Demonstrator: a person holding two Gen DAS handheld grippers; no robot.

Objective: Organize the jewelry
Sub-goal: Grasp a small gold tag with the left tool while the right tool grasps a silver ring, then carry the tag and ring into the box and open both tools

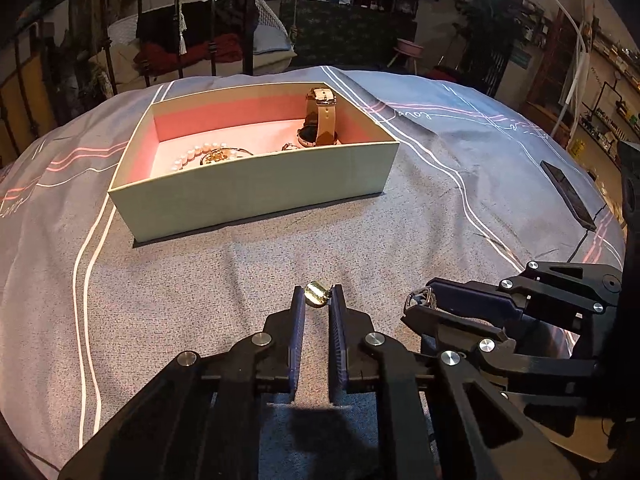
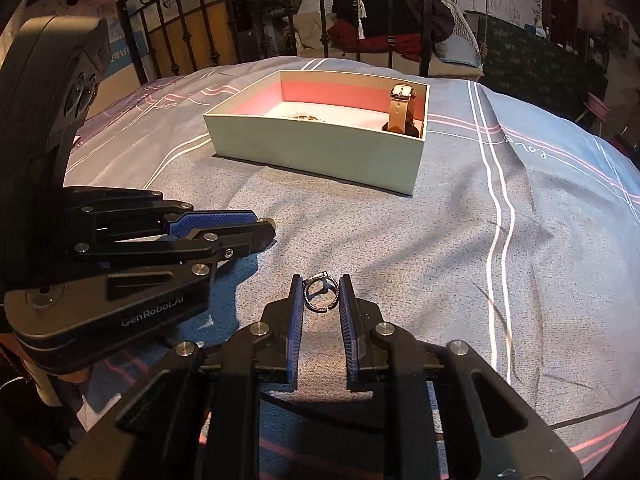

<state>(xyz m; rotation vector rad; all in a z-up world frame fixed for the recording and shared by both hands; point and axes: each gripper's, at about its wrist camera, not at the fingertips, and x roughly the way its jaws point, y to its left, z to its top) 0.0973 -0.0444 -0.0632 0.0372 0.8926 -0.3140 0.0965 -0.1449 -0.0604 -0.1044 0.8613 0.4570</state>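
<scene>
We see the left gripper (image 1: 318, 300) pinching a small gold ring (image 1: 316, 294) right at its fingertips, the two pads pressed against the ring's sides, just above the grey bedspread (image 1: 200, 288). Beside it, the right gripper (image 2: 320, 292) pinches a dark, stone-set ring (image 2: 320, 290) the same way, the band standing upright between its tips. Both rings sit at the very ends of the fingers, not deep between them. The two grippers lie close side by side. Ahead of them, well apart, stands the open box (image 1: 256, 192) with its pink lining; inside we see a watch (image 1: 320, 120) standing at the right end and a pearl bracelet (image 1: 192, 156) lying towards the left.
</scene>
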